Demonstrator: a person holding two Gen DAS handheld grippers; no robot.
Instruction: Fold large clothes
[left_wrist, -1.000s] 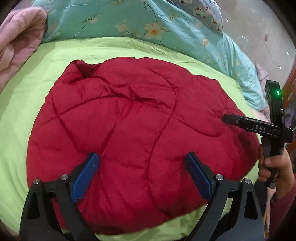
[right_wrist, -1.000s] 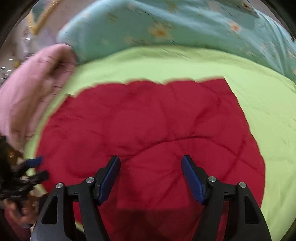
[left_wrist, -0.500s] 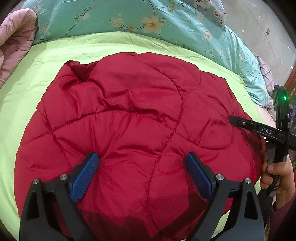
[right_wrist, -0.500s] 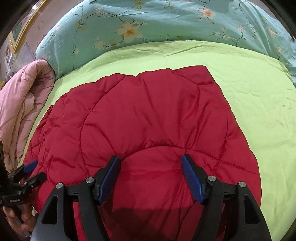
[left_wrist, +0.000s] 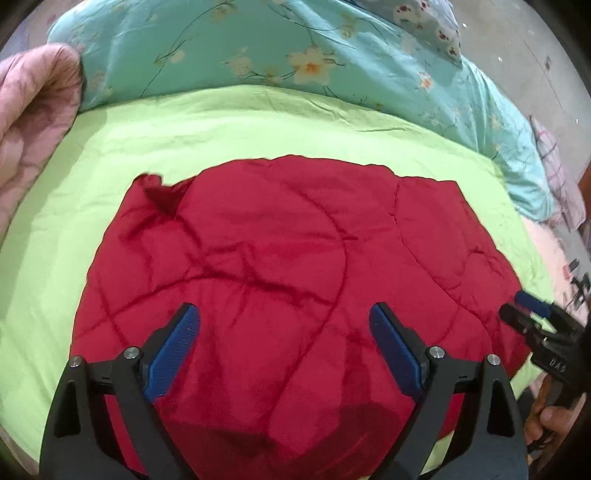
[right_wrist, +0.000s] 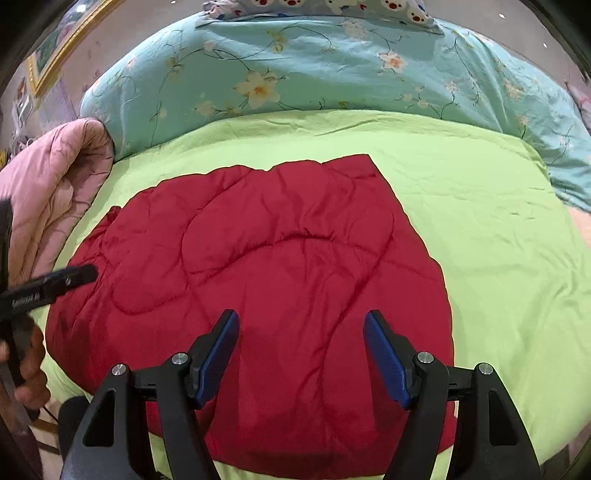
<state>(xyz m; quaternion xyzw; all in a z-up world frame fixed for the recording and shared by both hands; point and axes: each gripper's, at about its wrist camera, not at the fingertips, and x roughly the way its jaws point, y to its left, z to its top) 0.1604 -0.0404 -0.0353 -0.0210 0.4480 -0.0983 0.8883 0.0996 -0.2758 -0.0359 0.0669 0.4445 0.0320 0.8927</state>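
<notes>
A red quilted padded garment (left_wrist: 288, 266) lies folded into a compact rounded block on the lime green bed sheet (left_wrist: 221, 125). It also shows in the right wrist view (right_wrist: 266, 251). My left gripper (left_wrist: 284, 332) is open and empty, above the garment's near edge. My right gripper (right_wrist: 301, 336) is open and empty, also above the near edge. In the left wrist view the right gripper (left_wrist: 532, 317) shows at the garment's right side. In the right wrist view a finger of the left gripper (right_wrist: 55, 282) shows at its left side.
A turquoise floral duvet (left_wrist: 295, 62) lies along the far side of the bed. A pink quilted blanket (right_wrist: 48, 192) is bunched at the left. The green sheet (right_wrist: 498, 240) stretches to the right of the garment. The bed's near edge is just below the grippers.
Both grippers have pulled back and up from the garment, so it looks smaller and more sheet shows. The garment itself has not moved. Both stay open.
</notes>
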